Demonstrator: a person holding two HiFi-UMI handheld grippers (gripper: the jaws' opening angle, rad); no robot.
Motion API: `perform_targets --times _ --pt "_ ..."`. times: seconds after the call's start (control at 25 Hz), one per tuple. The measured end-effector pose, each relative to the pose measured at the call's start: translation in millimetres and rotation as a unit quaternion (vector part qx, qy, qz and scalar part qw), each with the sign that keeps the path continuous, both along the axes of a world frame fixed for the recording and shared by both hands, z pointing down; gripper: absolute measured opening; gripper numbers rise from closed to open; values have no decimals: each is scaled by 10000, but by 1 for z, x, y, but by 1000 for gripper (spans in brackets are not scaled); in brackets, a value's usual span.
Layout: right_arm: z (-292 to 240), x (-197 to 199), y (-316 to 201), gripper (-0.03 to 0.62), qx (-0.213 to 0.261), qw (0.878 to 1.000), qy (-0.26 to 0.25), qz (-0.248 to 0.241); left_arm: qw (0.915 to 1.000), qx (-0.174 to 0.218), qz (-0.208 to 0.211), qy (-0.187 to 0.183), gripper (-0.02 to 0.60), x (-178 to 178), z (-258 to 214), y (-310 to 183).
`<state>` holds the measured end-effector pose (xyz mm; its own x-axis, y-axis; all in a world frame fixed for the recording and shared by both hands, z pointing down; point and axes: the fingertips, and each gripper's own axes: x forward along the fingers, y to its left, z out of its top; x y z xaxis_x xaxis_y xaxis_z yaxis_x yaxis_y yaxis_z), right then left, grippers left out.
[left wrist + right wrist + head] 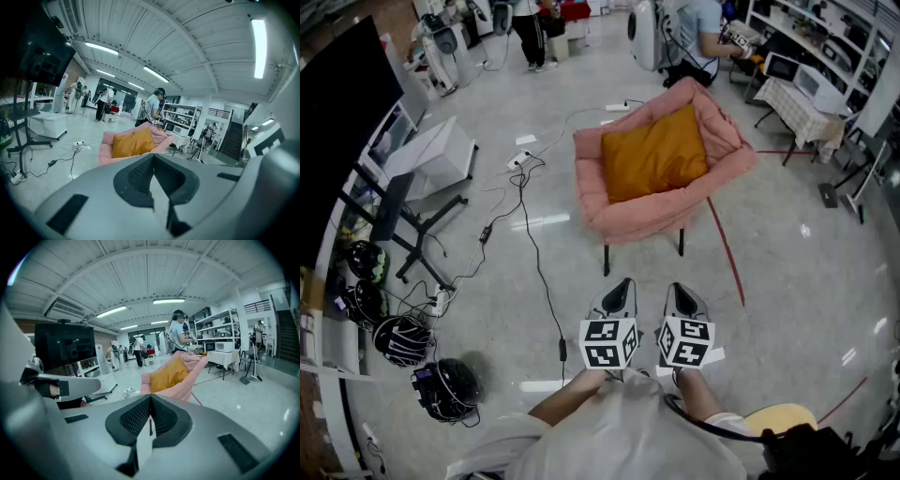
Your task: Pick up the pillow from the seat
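A mustard-yellow pillow (653,152) lies on the seat of a pink padded chair (720,122) in the middle of the floor; the pillow (133,142) also shows in the left gripper view and the pillow (171,373) in the right gripper view. My left gripper (619,289) and right gripper (681,292) hang side by side close to my body, well short of the chair. Both are shut with nothing between their jaws. In their own views the left gripper (153,157) and right gripper (150,398) point toward the chair from a distance.
Black cables (530,230) and power strips (519,159) run over the floor left of the chair. A white box (439,155), a black stand (403,211) and helmets (442,387) sit at the left. A red line (727,251) crosses the floor. People (530,28) stand at the back, with shelves (825,42).
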<state>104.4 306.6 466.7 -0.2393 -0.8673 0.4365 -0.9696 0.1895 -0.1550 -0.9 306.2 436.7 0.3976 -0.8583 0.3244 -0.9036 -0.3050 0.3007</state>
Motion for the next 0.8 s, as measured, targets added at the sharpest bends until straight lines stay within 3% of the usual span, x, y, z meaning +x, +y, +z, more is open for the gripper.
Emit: perform_targets --times 0.36,0.8 --pt "-2 -15 -14 29 37 10000 -36 15 10000 54 45 -39 9 -13 -2 -14" --pt "-5 -33 -51 31 115 9992 -145 360 9998 119 127 -40 9 -46 -3 -55"
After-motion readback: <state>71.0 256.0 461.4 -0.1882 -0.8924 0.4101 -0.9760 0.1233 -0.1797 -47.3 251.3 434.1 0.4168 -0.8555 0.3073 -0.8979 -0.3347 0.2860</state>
